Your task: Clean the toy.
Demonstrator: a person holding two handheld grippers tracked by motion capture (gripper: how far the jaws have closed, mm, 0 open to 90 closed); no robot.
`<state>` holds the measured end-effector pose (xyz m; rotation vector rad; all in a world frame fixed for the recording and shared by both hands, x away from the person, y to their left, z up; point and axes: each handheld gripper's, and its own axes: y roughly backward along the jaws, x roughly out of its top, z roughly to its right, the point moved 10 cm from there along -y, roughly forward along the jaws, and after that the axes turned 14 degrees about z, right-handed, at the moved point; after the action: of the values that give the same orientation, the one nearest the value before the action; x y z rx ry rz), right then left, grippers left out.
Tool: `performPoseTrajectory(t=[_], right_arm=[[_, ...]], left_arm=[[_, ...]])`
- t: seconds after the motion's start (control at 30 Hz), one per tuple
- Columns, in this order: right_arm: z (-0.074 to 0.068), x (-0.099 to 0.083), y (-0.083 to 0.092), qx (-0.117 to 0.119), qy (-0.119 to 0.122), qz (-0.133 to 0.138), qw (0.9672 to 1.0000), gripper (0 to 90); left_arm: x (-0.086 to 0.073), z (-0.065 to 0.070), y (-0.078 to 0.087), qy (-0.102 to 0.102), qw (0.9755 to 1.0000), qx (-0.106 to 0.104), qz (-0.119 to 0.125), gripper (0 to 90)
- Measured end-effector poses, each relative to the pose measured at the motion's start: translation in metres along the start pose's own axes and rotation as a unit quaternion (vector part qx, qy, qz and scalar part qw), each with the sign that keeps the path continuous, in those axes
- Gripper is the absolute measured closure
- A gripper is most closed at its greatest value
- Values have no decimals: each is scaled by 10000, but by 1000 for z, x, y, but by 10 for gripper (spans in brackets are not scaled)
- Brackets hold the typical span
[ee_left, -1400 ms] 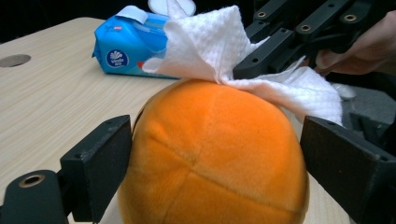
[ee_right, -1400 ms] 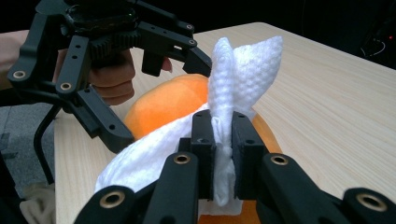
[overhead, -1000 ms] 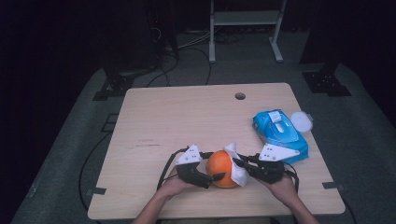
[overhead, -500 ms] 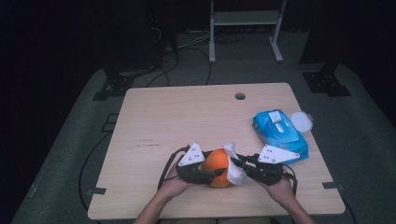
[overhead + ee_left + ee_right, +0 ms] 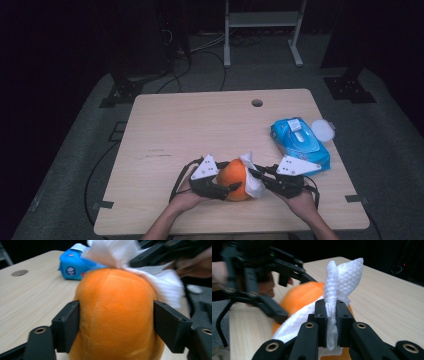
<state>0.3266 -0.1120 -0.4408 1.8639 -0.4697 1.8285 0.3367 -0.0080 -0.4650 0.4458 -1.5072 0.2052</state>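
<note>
A round orange plush toy (image 5: 234,179) rests on the wooden table (image 5: 200,125) near its front edge. My left gripper (image 5: 227,176) reaches in from the left. In the left gripper view the toy (image 5: 115,315) sits between the two jaws of the left gripper (image 5: 117,322), and both pads touch its sides. These jaws have just been opening a little, with the toy still between them. My right gripper (image 5: 252,172) comes from the right, shut on a white wipe (image 5: 342,277). The wipe (image 5: 250,177) drapes over the toy's right side.
A blue pack of wet wipes (image 5: 299,142) lies at the table's right edge, with a white round lid (image 5: 323,130) beside it. A small hole (image 5: 257,103) is in the tabletop at the back. Cables and a metal stand are on the dark floor behind.
</note>
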Motion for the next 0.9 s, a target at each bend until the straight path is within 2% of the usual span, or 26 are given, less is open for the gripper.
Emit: performPoseTrajectory(t=[0.07,0.1,0.13,0.2,0.23,0.27,0.33,0.4,0.47,0.57,0.63,0.7,0.73,0.83,0.9], right_arm=[[-10,4,-2,157,104,17,9998,807],[-12,3,-3,149,226,-19,9996,807],[-12,2,-3,143,258,-38,9996,807],[-8,1,-3,153,180,-40,9997,807],[-5,-1,-2,158,35,-38,9999,807],[-4,-1,-2,171,-14,-26,9999,807],[-4,0,-2,139,78,-44,9999,807],[-2,-1,-2,124,56,-57,9999,807],[5,-2,-1,14,-9,-54,10000,806],[18,-9,2,-160,-88,-180,9997,807],[21,-13,4,-225,-100,-257,9994,807],[20,-14,4,-210,-119,-271,9993,807],[18,-12,4,-194,-123,-245,9994,808],[1,4,1,73,-130,9,9999,806],[-7,9,-2,176,-2,52,9998,806]], left_arm=[[0,-1,1,129,9999,-24,59,267],[0,0,1,177,9998,-85,71,255],[1,1,2,314,9993,-189,104,235],[2,-1,3,484,9985,-209,135,189],[2,-2,3,475,9986,-202,123,193],[0,-1,2,348,9991,-205,103,218],[-2,2,1,219,9995,-219,72,281],[-2,4,1,160,9995,-258,59,313],[-3,7,3,99,9993,-362,47,328],[-1,8,5,127,9986,-488,130,288],[-1,2,5,309,9987,-407,92,196],[-4,2,2,464,9981,-411,58,171],[-5,3,1,440,9981,-424,59,179],[-7,12,-3,254,9985,-482,82,242],[-6,16,-4,106,9986,-521,10,246]])
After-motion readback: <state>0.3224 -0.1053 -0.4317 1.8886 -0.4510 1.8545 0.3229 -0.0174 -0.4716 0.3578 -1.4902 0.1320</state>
